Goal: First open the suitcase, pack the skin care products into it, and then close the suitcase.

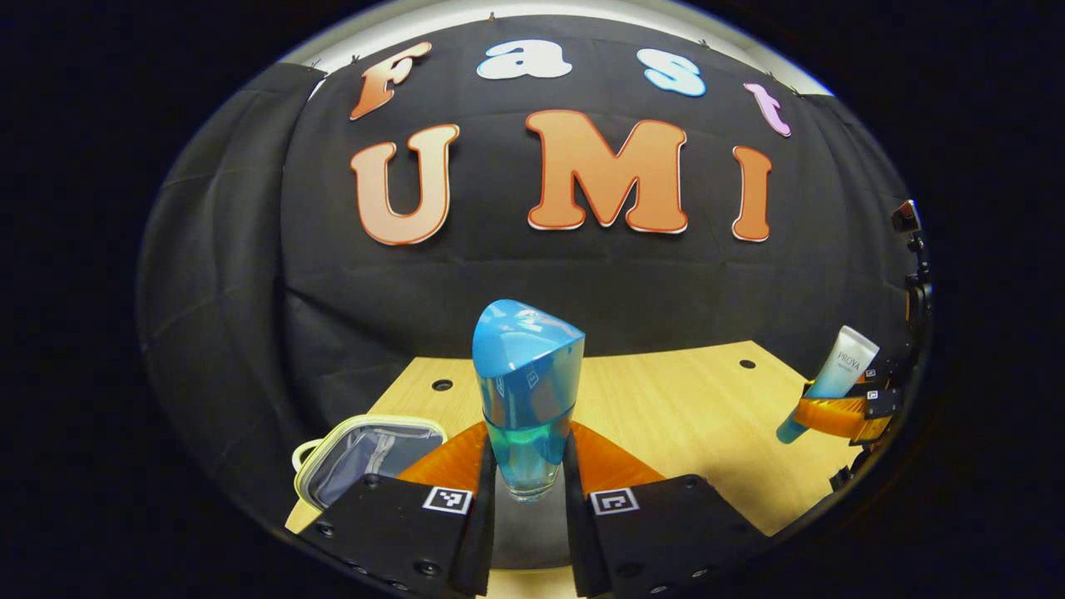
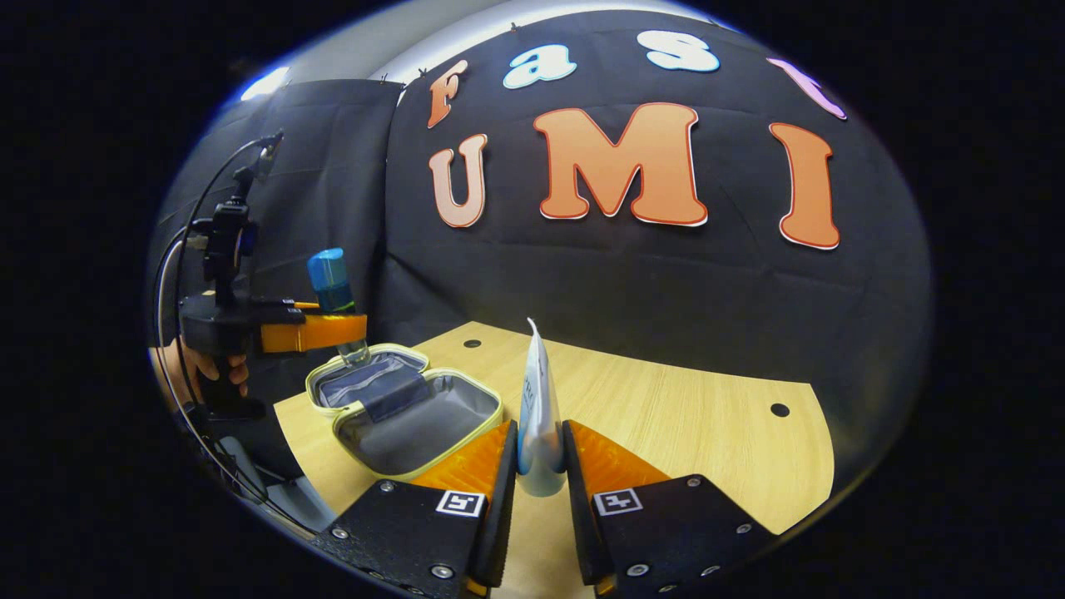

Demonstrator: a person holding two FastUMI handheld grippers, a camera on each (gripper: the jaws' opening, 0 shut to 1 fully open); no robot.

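I see the small grey-lined suitcase with the pale yellow-green zip rim [image 2: 405,413] lying open at the left end of the light wooden table [image 2: 682,433], its lid folded back flat and both halves showing bare lining; in the left gripper view the same case [image 1: 366,453] sits low and to the left of my fingers. My left gripper [image 1: 529,491] is clamped on the clear blue bottle with the tall blue cap [image 1: 527,391], both fingers pressing its lower glass body and the bottle standing upright between them. From the right gripper view that bottle [image 2: 335,293] hangs above the far half of the open case, held up off it, with a hand [image 2: 215,366] around the gripper's black handle. My right gripper [image 2: 539,478] is closed on the white tube with a blue-tinted lower end [image 2: 537,416], held edge-on above the table just right of the case. In the left gripper view the tube [image 1: 832,378] shows far right, tilted, above the table's edge.
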